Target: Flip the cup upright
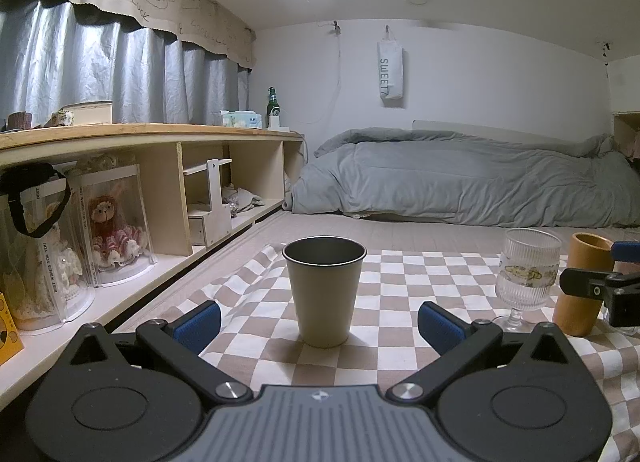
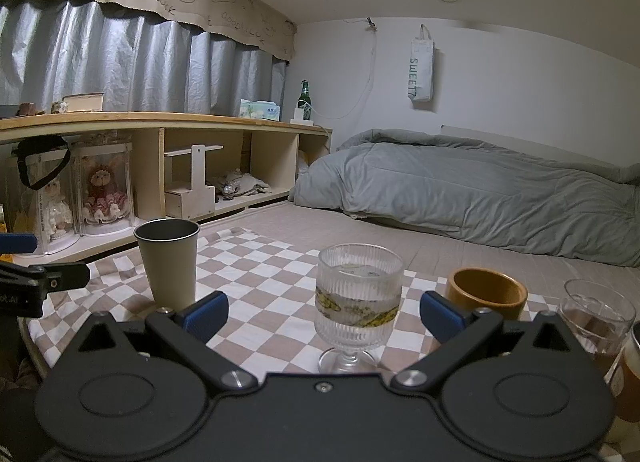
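Observation:
A metal cup (image 1: 324, 294) stands upright, mouth up, on the checkered cloth (image 1: 400, 302). My left gripper (image 1: 320, 326) is open, its blue pads on either side of the cup's base and apart from it. The cup also shows in the right wrist view (image 2: 168, 262) at the left. My right gripper (image 2: 324, 316) is open around a ribbed stemmed glass (image 2: 358, 298), which stands upright and untouched. This glass shows in the left wrist view (image 1: 526, 278) too. Part of the right gripper (image 1: 600, 290) shows at the right edge of the left wrist view.
A brown wooden cup (image 2: 486, 292) stands upright right of the stemmed glass. A clear glass tumbler (image 2: 596, 318) and another brown container (image 2: 628, 382) sit at the far right. A wooden shelf unit (image 1: 160, 181) runs along the left. A grey duvet (image 1: 460, 177) lies behind.

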Demonstrator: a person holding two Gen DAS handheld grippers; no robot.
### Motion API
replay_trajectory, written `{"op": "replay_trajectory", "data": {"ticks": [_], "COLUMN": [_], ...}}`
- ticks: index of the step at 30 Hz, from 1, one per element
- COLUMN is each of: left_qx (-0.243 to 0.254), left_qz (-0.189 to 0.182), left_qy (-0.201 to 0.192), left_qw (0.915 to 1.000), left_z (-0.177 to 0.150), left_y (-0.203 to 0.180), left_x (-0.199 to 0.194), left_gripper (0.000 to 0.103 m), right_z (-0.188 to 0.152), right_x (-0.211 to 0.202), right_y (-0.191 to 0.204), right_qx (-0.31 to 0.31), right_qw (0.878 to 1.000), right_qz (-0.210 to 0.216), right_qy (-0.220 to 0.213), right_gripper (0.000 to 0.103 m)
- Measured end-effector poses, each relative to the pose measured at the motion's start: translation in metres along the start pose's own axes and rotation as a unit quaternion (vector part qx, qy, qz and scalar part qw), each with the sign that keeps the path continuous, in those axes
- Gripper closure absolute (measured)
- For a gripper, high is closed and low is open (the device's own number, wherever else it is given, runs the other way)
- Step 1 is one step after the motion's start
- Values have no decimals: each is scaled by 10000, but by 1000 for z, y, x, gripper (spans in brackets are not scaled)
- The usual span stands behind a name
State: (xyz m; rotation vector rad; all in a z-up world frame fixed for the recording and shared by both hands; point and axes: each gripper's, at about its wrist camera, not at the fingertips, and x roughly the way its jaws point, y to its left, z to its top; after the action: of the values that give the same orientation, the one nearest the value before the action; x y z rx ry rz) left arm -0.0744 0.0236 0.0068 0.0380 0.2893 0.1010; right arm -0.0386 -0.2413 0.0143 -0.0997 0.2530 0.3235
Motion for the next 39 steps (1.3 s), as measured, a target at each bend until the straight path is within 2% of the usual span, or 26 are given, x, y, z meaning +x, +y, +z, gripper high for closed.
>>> {"op": "replay_trajectory", "data": {"ticks": [39], "left_qx": [-27], "left_qz": [16], "left_qy": [-10], "left_qw": [10000], "left_z": [2], "left_y": [-1], "left_x": [0], "left_gripper": [0], "right_z": [3], "right_x": [-1], "right_y": [-2], "right_qx": [68], "right_qw": [10000], "right_qz": [-53], "right_qy": [-2], "right_gripper": [0]}}
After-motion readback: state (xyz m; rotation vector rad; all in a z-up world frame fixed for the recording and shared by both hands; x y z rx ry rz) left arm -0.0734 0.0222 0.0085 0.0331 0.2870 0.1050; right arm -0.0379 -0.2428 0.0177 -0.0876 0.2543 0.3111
